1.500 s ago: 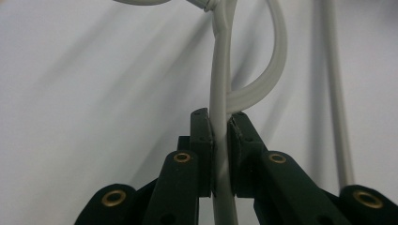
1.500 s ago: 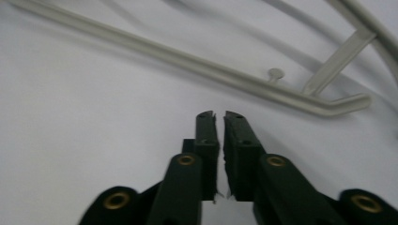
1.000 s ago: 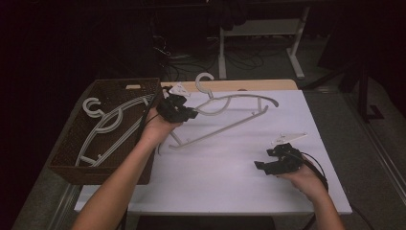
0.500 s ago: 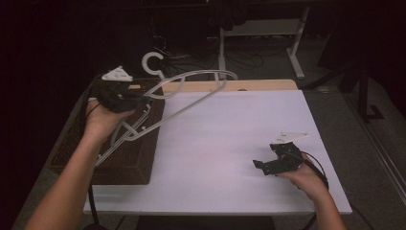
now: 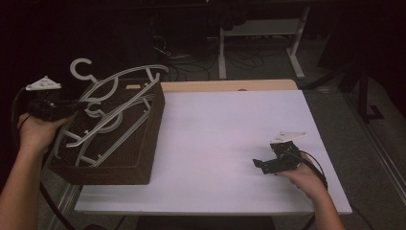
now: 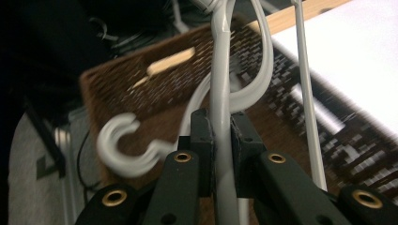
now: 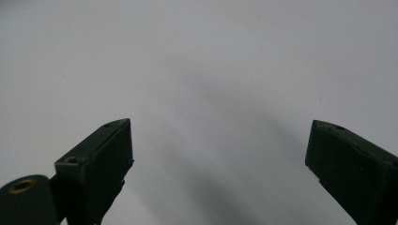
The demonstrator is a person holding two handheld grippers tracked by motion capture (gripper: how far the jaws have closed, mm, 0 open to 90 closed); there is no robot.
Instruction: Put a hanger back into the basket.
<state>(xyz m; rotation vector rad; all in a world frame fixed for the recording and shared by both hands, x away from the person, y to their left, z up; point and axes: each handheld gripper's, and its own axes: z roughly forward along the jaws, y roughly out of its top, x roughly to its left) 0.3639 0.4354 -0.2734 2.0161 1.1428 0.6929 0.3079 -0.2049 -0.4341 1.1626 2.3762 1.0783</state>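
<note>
A white surface (image 5: pixel 215 143) stands in a dark room with cables on the floor behind. At its left edge, the left gripper (image 6: pixel 220 126) pinches a white hanger (image 5: pixel 119 79) above a brown wicker basket (image 5: pixel 143 143) holding more hangers. The right gripper (image 5: pixel 273 160) rests on the surface, fingers (image 7: pixel 101 154) wide apart.

No legible text, label, brand, number or sign on any surface — none on the wicker basket (image 5: pixel 119 158), hangers (image 5: pixel 115 86) or white tabletop (image 5: pixel 225 139).

Overhead, a camera faces forward and down on your counter (image 5: pixel 230 143); your gripper cameras sit close, left facing the basket (image 6: pixel 141 93), right the counter.
</note>
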